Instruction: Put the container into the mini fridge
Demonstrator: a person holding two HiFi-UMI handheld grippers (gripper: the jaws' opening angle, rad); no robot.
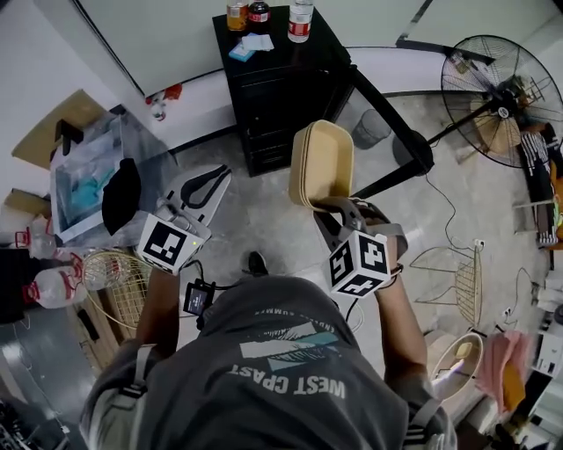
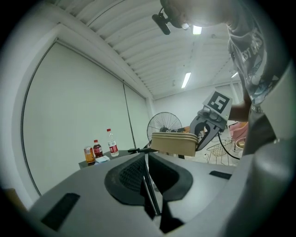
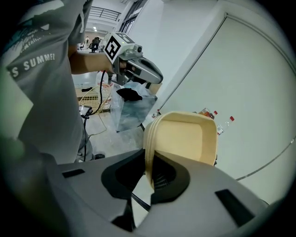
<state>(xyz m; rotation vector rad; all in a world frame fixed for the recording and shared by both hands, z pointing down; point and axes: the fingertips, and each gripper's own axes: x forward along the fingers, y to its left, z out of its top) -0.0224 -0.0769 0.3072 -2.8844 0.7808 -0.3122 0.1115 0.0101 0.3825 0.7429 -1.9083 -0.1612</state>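
Note:
A beige container (image 1: 321,165), which looks like a few stacked shallow trays, stands on edge in my right gripper (image 1: 339,207). In the right gripper view my right gripper (image 3: 149,170) is shut on the container (image 3: 185,139) at its rim. My left gripper (image 1: 216,179) hangs to the left of it at about the same height, shut with nothing in it. In the left gripper view my left gripper (image 2: 147,172) has its jaws together, and the container (image 2: 173,143) shows beyond them. A black cabinet-like box (image 1: 281,97), possibly the mini fridge, stands ahead by the wall with its front shut.
Bottles (image 1: 299,19) and a can stand on the black box. A black slanted bar (image 1: 396,123) runs to its right. A floor fan (image 1: 501,101) is at the far right, a clear plastic bin (image 1: 88,180) at the left, and wire baskets (image 1: 119,281) (image 1: 462,281) lie on the floor.

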